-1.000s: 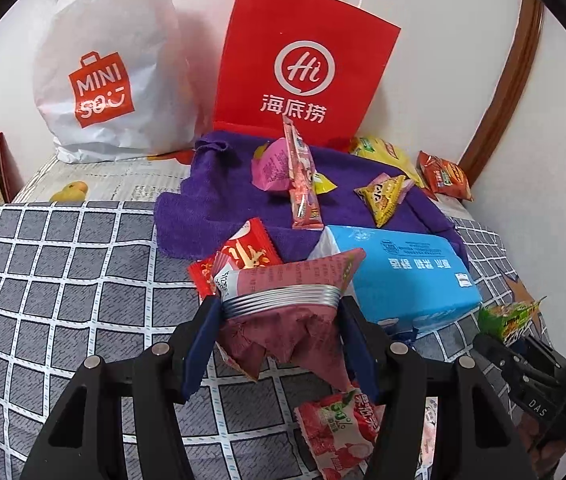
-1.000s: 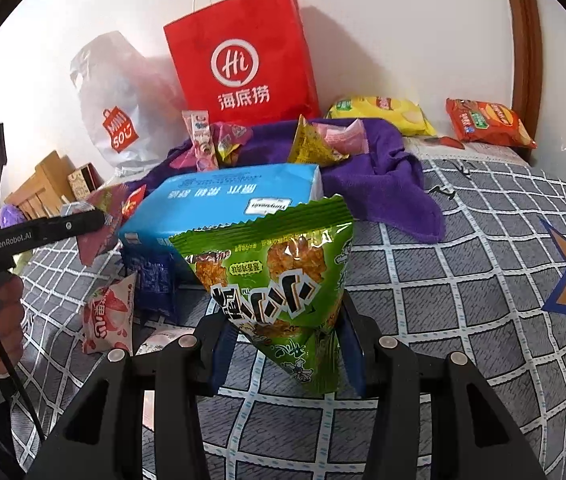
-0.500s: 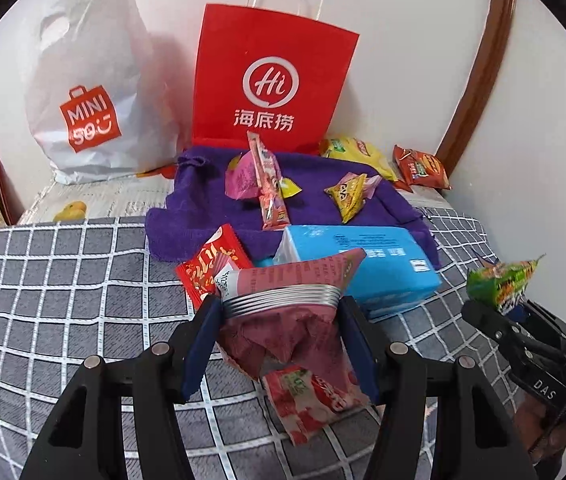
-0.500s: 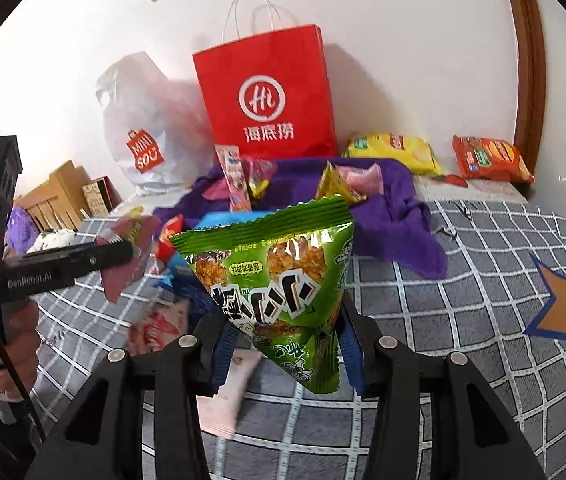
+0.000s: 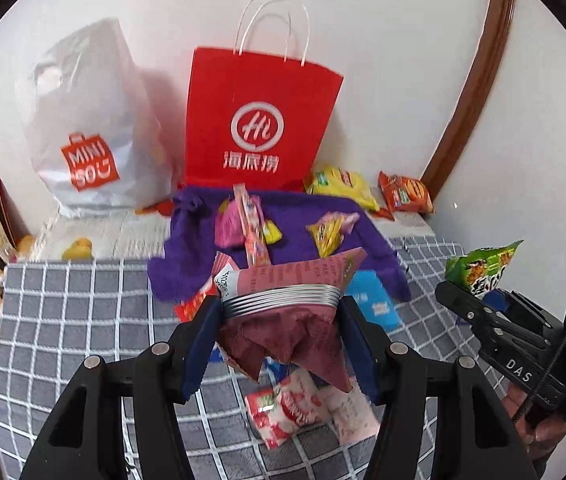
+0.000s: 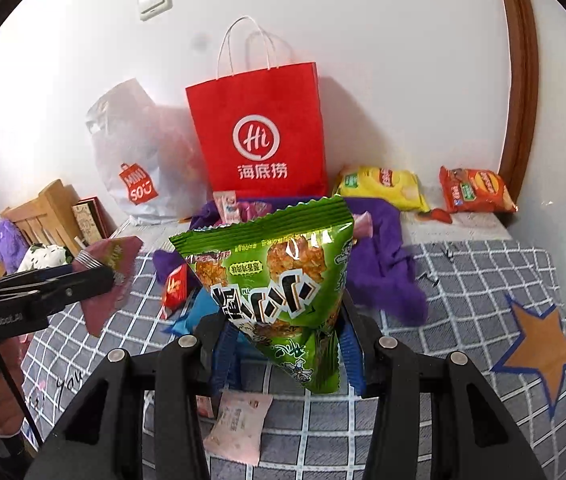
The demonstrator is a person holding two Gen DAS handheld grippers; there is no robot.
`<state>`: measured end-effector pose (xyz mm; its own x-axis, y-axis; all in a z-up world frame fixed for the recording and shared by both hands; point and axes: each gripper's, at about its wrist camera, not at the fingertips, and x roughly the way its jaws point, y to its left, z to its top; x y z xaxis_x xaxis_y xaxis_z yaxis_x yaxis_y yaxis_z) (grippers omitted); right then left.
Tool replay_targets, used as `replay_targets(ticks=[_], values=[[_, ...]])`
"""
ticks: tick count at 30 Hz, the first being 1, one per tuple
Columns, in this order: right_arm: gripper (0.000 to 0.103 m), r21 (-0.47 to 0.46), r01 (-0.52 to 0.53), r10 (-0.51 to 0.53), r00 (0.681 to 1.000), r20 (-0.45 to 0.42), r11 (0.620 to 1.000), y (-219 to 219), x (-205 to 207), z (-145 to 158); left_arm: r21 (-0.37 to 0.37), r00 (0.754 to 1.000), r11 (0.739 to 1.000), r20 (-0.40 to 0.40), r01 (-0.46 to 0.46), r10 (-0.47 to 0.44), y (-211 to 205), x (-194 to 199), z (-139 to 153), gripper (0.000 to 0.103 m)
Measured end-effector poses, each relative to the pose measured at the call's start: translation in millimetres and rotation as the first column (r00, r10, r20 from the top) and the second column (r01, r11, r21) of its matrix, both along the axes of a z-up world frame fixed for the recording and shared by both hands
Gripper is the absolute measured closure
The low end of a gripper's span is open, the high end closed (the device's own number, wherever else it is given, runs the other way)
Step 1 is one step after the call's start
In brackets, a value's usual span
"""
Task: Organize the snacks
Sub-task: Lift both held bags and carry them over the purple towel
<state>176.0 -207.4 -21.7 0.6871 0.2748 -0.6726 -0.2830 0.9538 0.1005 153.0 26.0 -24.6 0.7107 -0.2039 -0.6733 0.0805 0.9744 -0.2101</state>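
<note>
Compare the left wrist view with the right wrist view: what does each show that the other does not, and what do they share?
Only the left wrist view shows the strawberry-print packet lying on the checked cover, below the left hand-held gripper.

Only the right wrist view shows the wall switch and the orange star on the cover.

Both show the red paper bag, the white Miniso bag, the purple cloth, the maroon packet in the left hand-held gripper, and the green packet in the right hand-held gripper.

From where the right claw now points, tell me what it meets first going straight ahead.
Holding the green snack bag, the right claw would probably meet the purple towel first, then the red paper bag; depth is unclear.
</note>
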Motion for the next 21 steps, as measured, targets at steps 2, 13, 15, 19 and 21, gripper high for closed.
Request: replay_targets(ticks=[2, 13, 15, 19, 21], values=[[0.057, -0.002, 0.003, -0.003, 1.000, 0.004, 1.000, 1.9, 8.2, 9.4, 0.000, 1.000, 1.000, 0.023, -0.001, 0.001, -1.2, 4.5, 12.7, 0.045], [0.057, 0.005, -0.012, 0.012, 0.999, 0.034, 1.000, 12.1, 58.8, 45.9, 0.005, 0.999, 1.000, 0.033, -0.007, 0.006, -7.2, 59.4, 44.0, 0.045], [0.057, 0.023, -0.021, 0.020, 0.999, 0.042, 1.000, 13.2, 70.2, 48.8, 0.011, 0.999, 1.000, 0.032, -0.010, 0.010, -6.9, 69.0, 43.6, 0.045], [0.057, 0.030, -0.033, 0.032, 0.999, 0.043, 0.999, 19.5, 91.5, 47.2, 0.007, 1.000, 1.000, 0.018, -0.026, 0.025, -1.5, 92.8, 39.8, 0.045], [0.057, 0.026, -0.047, 0.046, 0.998, 0.035, 0.999, 23.2, 103.3, 43.9, 0.007, 0.999, 0.999, 0.012, -0.033, 0.033, 2.0, 104.7, 36.5, 0.045]])
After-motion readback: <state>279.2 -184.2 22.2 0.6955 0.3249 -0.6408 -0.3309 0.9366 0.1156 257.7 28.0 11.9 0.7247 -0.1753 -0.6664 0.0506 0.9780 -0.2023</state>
